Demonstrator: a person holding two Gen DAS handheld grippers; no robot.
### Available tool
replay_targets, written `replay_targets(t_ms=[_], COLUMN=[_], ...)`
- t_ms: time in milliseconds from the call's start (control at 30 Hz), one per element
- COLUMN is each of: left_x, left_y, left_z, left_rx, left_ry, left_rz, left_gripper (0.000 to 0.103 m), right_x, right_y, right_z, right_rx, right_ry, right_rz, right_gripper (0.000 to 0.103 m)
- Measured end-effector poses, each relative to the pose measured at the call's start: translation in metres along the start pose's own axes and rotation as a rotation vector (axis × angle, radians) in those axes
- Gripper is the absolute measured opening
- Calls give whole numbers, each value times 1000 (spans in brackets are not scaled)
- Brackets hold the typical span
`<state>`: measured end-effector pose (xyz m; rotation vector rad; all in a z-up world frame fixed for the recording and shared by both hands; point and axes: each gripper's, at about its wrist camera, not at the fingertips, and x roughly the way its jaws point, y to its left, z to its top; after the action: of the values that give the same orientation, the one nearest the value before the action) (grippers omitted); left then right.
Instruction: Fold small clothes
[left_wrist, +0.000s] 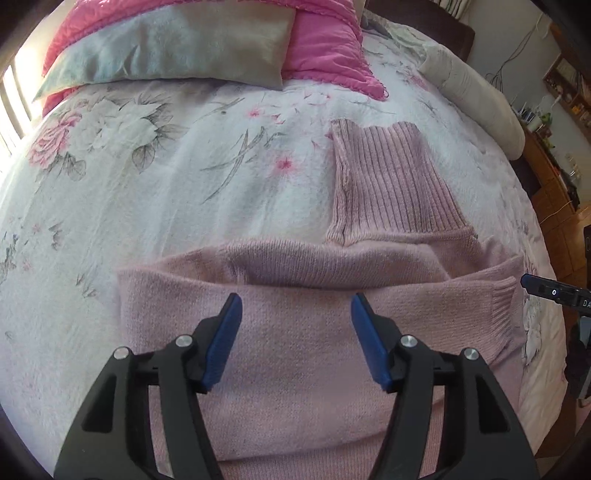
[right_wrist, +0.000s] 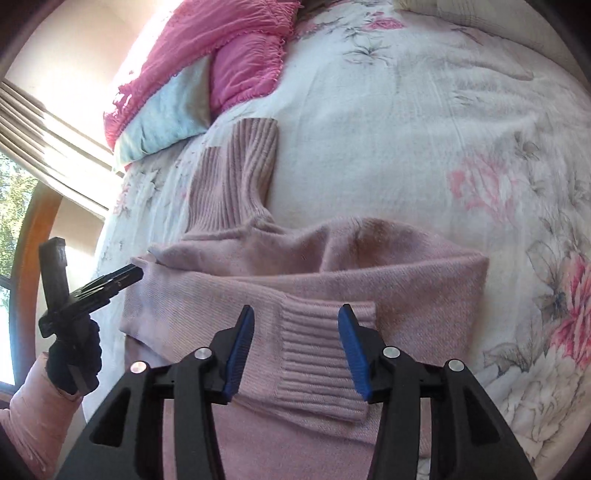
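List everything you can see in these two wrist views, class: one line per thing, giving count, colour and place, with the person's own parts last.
Sweater: one, pale pink knit, partly folded on the bed under both grippers; ribbed turtleneck collar points toward the pillows, ribbed cuff lies across the body.
Bedspread: one, white with pink and grey flowers, covers the bed.
Blanket: one, bright pink, bunched at the head of the bed.
Pillow: one, pale blue-grey, against the blanket.
Bolster: one, cream, far right edge of the bed.
Wooden furniture: brown, beside the bed, right.
Window blinds: pale, left.
Left gripper: black, blue pads, open.
Right gripper: same, open above the cuff.
Sleeve: pink, lower left.
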<state>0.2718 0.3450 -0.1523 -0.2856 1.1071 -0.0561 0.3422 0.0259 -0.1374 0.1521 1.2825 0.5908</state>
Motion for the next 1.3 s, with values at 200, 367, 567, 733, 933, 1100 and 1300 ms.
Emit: replay_targets(t_ms=[200, 367, 567, 733, 933, 1100, 1300], left_x=[39, 71, 102, 108, 65, 0, -45], left_y=[-18, -32, -33, -36, -32, -43, -46], left_z=[58, 77, 92, 100, 89, 53, -14], left_rx=[2, 22, -40, -81, -43, 109, 197], left_ry=[5, 56, 110, 118, -12, -164, -234], left_rz=[-71, -81, -129, -181, -290, -328, -335], left_gripper=[62, 62, 66, 34, 9, 9, 10], right_x=[61, 92, 117, 119, 73, 25, 2], right_y=[25, 32, 18, 10, 31, 59, 74], right_z=[69, 103, 123, 131, 113, 66, 4], right_rx=[9, 17, 89, 160, 43, -149, -260], right_ry=[59, 79, 110, 87, -68, -148, -157], right_rz=[61, 18, 33, 145, 207, 214, 186], right_gripper=[48, 50, 58, 10, 9, 9, 9])
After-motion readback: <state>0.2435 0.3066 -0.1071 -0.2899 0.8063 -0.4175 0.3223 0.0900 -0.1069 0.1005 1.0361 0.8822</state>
